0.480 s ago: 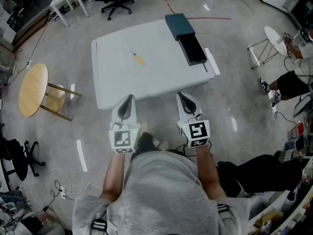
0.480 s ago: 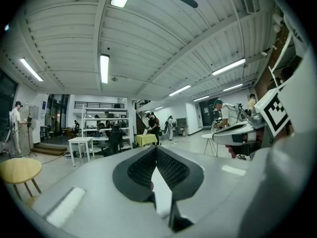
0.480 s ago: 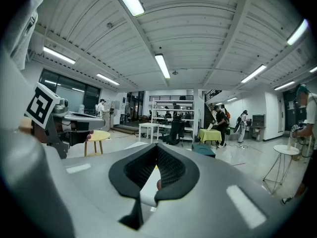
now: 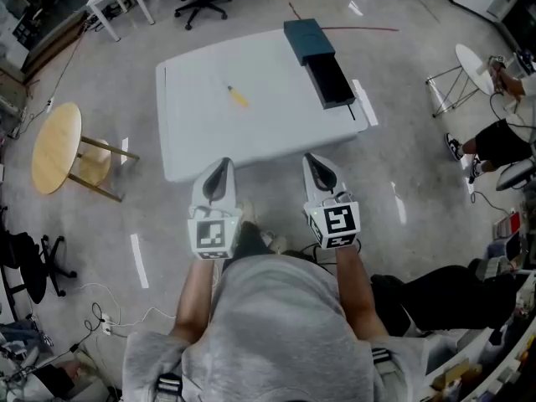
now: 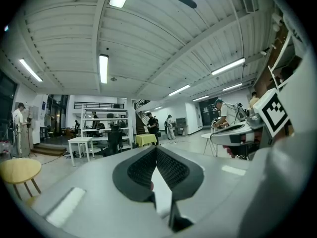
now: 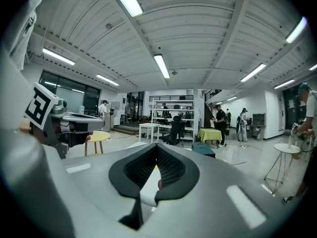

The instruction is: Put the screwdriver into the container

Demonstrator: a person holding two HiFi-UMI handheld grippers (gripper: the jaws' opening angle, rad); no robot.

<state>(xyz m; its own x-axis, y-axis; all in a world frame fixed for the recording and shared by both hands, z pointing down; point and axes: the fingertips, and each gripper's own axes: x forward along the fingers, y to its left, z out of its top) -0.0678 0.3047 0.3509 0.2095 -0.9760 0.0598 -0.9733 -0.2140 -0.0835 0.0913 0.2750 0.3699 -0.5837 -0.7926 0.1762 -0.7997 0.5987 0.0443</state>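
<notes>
Head view, looking down: my left gripper (image 4: 219, 171) and right gripper (image 4: 316, 168) hang side by side at the near edge of a pale table (image 4: 251, 136), both pinched closed and empty. The screwdriver (image 4: 238, 97) lies flat well ahead of my left jaws. It is small and slim, with a yellow handle. The container (image 4: 318, 53), a teal box with a dark tray part sticking out, sits far ahead of my right jaws.

Left gripper view: my left gripper (image 5: 155, 150) has its tips touching, with nothing between them.

Right gripper view: my right gripper (image 6: 156, 147) is also closed and empty; the container (image 6: 203, 149) shows beyond, to the right.

Risk, as I judge it: reaching with closed jaws would nudge the thin screwdriver, and it could roll off.
</notes>
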